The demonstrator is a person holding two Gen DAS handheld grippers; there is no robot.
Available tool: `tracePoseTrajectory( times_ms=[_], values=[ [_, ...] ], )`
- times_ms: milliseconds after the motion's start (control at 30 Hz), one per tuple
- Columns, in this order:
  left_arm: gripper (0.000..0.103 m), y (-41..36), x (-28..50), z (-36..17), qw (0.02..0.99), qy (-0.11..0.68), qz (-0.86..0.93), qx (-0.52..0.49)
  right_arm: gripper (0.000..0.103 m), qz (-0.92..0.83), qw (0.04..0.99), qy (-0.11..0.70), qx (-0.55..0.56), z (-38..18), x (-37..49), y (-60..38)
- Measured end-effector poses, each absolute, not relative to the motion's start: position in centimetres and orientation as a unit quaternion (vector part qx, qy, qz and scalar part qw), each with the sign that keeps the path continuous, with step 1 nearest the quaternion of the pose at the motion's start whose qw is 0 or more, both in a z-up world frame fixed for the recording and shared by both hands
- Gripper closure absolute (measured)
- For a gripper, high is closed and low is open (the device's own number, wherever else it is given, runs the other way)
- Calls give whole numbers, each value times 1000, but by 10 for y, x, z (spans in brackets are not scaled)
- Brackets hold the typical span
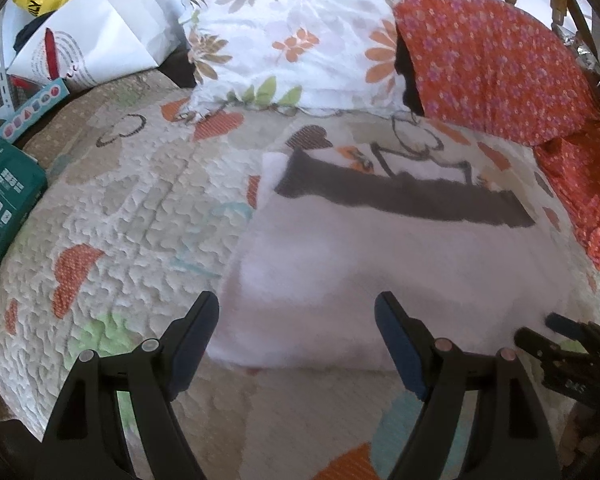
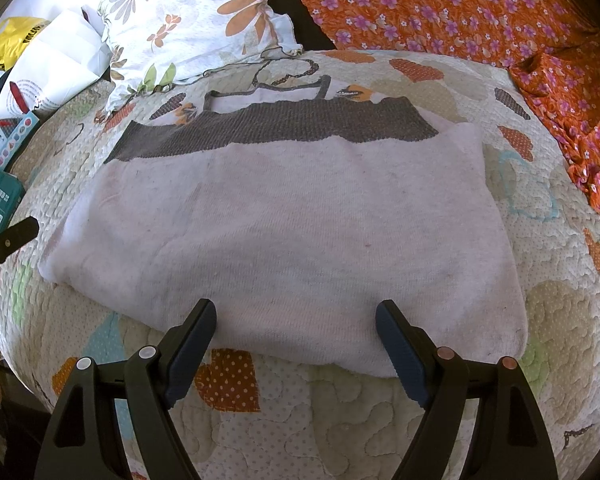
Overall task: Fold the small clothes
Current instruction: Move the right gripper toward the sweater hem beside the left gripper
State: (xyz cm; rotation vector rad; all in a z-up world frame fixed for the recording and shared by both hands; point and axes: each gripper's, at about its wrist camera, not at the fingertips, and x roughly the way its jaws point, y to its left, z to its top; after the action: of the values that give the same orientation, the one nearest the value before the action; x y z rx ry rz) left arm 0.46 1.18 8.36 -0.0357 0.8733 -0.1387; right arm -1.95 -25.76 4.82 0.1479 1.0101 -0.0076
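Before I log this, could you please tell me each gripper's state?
Left gripper: open, holding nothing.
Right gripper: open, holding nothing.

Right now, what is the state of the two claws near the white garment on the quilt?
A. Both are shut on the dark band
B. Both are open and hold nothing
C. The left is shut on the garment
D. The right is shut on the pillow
B: the left claw and right claw both gape wide at the near edge of the white garment, with no cloth between their fingers.

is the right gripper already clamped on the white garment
No, the right gripper is wide open, its fingers spread above the near edge of the white garment lying flat on the quilt.
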Motion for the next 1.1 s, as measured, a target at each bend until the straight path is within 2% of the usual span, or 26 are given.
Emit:
tracePoseTrajectory(
  times_ms=[133, 600, 1100],
  values=[
    [24, -5, -11, 83, 894, 438, -96, -13, 17, -10, 876, 475, 76, 52, -21, -263],
    [23, -108, -99, 76, 858, 432, -256, 105, 17, -44, 876, 445, 179, 71, -22, -321],
    [23, -130, -77, 66, 845, 459, -253, 108, 17, -61, 845, 456, 274, 58, -37, -386]
  ],
)
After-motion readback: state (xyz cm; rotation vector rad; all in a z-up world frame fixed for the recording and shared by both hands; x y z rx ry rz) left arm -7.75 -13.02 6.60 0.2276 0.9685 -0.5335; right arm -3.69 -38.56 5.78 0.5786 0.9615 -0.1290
